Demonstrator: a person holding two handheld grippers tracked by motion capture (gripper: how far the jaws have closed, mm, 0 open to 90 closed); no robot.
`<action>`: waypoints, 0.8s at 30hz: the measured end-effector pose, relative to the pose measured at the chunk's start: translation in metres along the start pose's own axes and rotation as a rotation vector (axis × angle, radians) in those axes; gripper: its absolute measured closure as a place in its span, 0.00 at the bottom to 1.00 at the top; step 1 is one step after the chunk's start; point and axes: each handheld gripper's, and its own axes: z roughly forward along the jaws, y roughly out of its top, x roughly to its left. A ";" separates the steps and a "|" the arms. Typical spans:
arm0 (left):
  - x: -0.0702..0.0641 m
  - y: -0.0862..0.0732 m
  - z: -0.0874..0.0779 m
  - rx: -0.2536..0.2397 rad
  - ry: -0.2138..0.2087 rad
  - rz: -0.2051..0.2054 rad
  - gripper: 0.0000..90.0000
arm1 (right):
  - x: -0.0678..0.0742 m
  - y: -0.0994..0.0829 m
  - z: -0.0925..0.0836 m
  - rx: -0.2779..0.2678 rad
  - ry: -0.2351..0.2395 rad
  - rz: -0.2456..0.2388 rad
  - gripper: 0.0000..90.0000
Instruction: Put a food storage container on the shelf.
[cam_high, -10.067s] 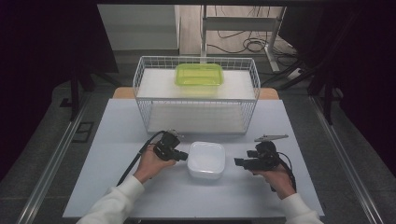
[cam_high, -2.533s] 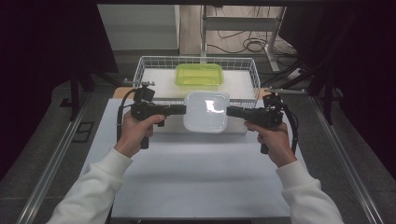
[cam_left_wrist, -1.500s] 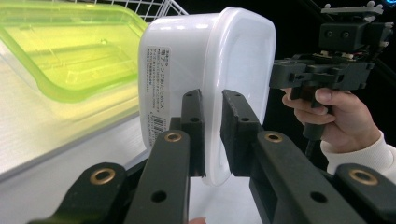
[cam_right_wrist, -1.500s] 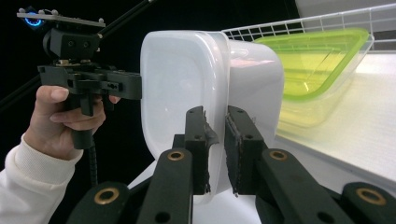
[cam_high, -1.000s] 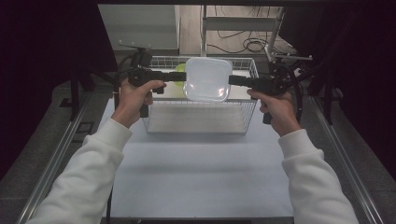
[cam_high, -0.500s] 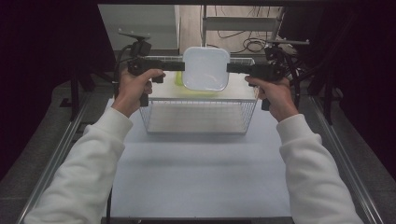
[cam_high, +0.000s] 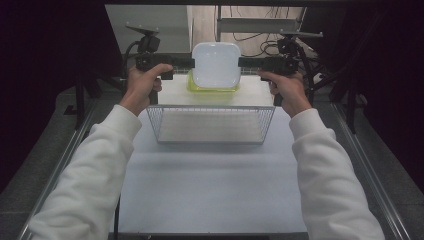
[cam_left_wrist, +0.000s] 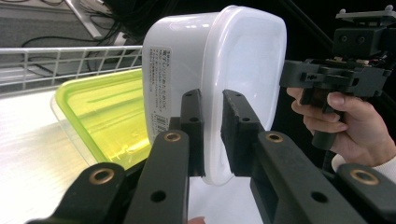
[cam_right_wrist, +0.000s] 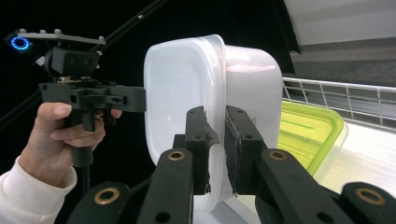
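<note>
Between the two hands, above the far end of the wire basket (cam_high: 211, 123), hangs a white lidded container (cam_high: 215, 65). The left gripper (cam_high: 184, 62) has its jaws pinched on the container's rim at one side, and in the left gripper view (cam_left_wrist: 212, 135) the lid edge sits squeezed between the two black pads. The right gripper (cam_high: 246, 62) clamps the opposite rim the same way; the right gripper view (cam_right_wrist: 215, 149) shows its pads closed tight on the lip. Held so, the container is in the air, directly over the yellow-green lidded box (cam_high: 212, 87) that lies inside the basket at its far side.

The step in hand looks like carrying the white container into the basket, perhaps to set it on or beside the green box. To do it well, both hands should move as one, keeping the same spacing so that neither rim slips out of its pinch. The container should stay level as it comes down, clear the basket's wire wall, and settle flat before either grip lets go.

How much gap separates the container's bottom from the green box cannot be judged from above, since the container covers most of it. Whether anything is inside the white container cannot be told through its cloudy walls. The small printed label (cam_left_wrist: 160, 88) on its side is too fine to read.
</note>
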 end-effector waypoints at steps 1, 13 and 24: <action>0.001 0.001 0.000 0.002 0.003 -0.001 0.89 | -0.001 0.001 0.001 0.004 -0.003 0.001 0.87; 0.019 -0.002 0.007 0.023 -0.005 -0.073 0.89 | -0.016 0.005 0.017 0.051 -0.019 0.048 0.87; 0.033 0.002 0.014 0.014 -0.063 -0.159 0.88 | -0.031 0.009 0.023 0.064 -0.010 0.142 0.84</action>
